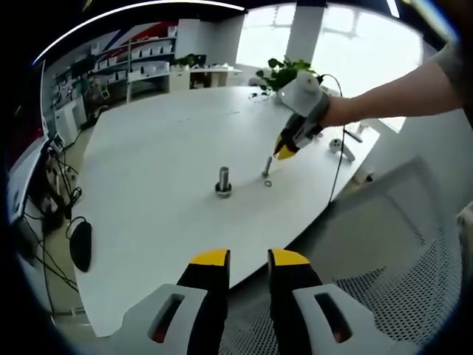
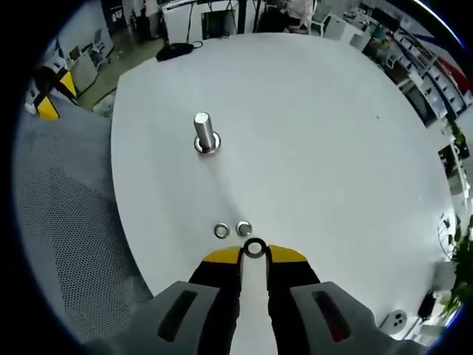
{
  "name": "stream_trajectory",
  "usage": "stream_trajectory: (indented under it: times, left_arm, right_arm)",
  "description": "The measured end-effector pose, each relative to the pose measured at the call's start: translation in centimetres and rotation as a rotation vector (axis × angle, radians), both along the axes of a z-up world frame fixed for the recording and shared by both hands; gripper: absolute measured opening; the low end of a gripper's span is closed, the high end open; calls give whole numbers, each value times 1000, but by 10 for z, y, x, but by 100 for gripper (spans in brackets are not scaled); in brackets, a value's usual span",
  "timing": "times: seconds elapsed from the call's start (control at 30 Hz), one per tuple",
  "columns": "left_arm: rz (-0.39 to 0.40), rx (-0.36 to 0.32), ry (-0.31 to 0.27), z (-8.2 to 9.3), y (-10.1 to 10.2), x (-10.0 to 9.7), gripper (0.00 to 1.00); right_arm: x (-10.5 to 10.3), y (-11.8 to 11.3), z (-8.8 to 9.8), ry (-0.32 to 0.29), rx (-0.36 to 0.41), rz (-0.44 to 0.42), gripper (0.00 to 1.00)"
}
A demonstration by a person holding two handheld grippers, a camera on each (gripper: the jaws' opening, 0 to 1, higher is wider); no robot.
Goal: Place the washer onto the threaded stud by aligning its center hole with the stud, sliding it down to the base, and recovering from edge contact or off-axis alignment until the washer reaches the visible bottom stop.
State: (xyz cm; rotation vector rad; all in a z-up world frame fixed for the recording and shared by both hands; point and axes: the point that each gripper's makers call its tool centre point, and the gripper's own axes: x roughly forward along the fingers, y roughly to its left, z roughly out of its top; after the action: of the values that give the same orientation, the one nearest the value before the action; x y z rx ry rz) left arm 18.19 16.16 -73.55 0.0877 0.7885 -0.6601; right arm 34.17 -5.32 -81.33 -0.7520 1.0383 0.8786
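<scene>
A threaded steel stud (image 2: 205,133) stands upright on its round base on the white table (image 2: 318,133); the left gripper view has the stud (image 1: 223,181) at mid-table. My right gripper (image 2: 254,256) is shut on a washer (image 2: 255,248), pinched between its yellow tips, short of the stud and just above the tabletop. In the left gripper view that right gripper (image 1: 276,157) reaches in from the right, held by a person's hand, with the washer (image 1: 267,168) at its tip. My left gripper (image 1: 249,259) is open with nothing in it, hovering off the table's near edge.
A second washer (image 2: 221,231) and a small nut (image 2: 243,228) lie on the table just ahead of the right gripper. A mesh chair (image 1: 399,244) sits beside the table. A black mouse-like object (image 1: 81,245), a plant (image 1: 292,72) and a silver fitting (image 1: 341,146) are around the edges.
</scene>
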Motion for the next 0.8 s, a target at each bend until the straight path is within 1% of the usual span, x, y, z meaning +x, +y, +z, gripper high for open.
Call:
stream_trajectory:
  times: [0.13,0.3,0.6,0.8]
  left_arm:
    - [2,1,0,0,0,0,18]
    - [4,1,-2,0,1,1,18]
    - [3,4,-2,0,1,0,18]
    - [2,2,-1,0,1,0,18]
  right_arm:
    - [-1,2,-1,1,-12,24,14]
    - [0,4,1,-1,-2,25,14]
    - [2,17,0,-3,9,49,14]
    - [1,18,-3,3,-4,61,14]
